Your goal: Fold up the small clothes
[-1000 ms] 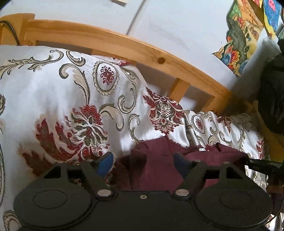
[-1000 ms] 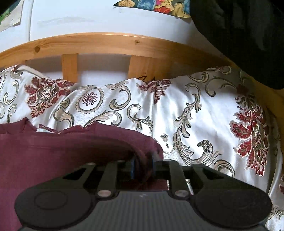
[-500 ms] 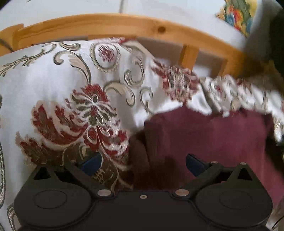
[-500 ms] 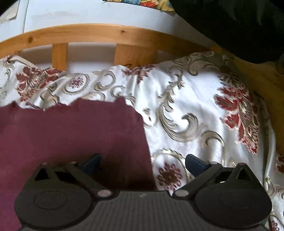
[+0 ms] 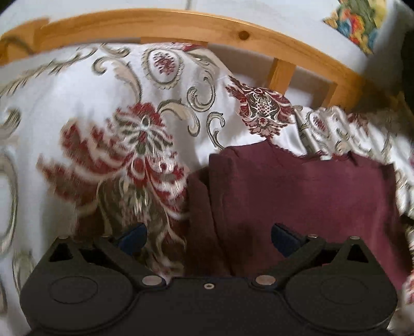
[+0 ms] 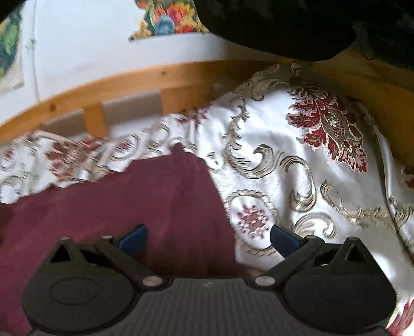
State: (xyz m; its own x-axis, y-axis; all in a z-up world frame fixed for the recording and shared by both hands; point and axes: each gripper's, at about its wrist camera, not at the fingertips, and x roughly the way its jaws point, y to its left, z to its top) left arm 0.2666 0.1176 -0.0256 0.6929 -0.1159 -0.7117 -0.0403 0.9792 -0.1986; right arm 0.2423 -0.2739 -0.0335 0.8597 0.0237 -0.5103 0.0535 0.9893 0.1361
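A maroon garment (image 5: 305, 199) lies folded flat on a white bedspread with red and gold flowers (image 5: 85, 116). My left gripper (image 5: 208, 236) hangs open above the garment's left edge, where a narrow flap of cloth sticks out beside the fold. Nothing sits between its blue pads (image 5: 133, 236). In the right wrist view the same maroon garment (image 6: 116, 206) fills the lower left. My right gripper (image 6: 208, 236) is open over the garment's right edge, its left pad above the cloth and its right pad above the bedspread (image 6: 297, 144).
A wooden bed rail (image 5: 181, 25) with slats runs along the far side, in front of a white wall. A colourful patterned cloth (image 6: 168, 18) hangs on the wall. A dark bulky fabric (image 6: 284, 23) sits at the bed's far right corner.
My right gripper was shut on the garment's edge and has let go and opened wide. The left gripper opened a bit further. Both pulled back, and the garment now lies flat.
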